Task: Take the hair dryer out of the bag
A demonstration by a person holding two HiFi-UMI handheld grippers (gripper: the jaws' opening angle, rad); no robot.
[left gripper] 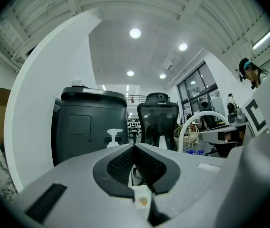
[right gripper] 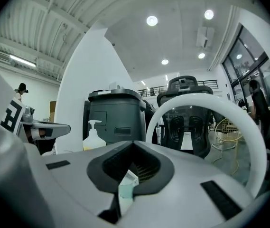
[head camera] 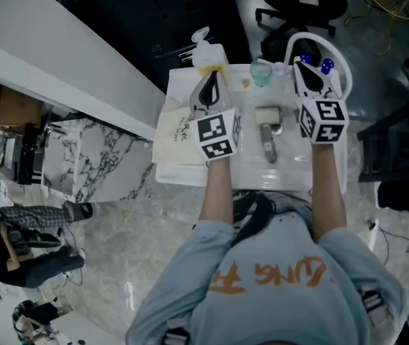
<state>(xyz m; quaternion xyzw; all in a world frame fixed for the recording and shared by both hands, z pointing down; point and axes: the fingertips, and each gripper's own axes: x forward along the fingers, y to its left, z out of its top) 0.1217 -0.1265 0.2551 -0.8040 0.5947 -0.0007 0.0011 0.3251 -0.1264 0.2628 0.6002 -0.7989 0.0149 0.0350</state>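
Seen from the head, a cream bag (head camera: 179, 131) lies flat on the left of the white table (head camera: 247, 171). Beside it, in the middle, lies a small beige thing with a grey handle, apparently the hair dryer (head camera: 267, 129), outside the bag. My left gripper (head camera: 212, 74) is held level above the bag's far end. The right gripper (head camera: 300, 65) hovers level to the right of the dryer. In the left gripper view (left gripper: 135, 146) and the right gripper view (right gripper: 134, 143) the jaws meet at the tips with nothing held.
A pump bottle (head camera: 205, 49) and a green cup (head camera: 261, 72) stand at the table's far edge. A white hoop-handled basket (head camera: 319, 45) with blue items sits far right. Beyond the table are a dark grey bin (left gripper: 93, 122) and an office chair (left gripper: 158, 122).
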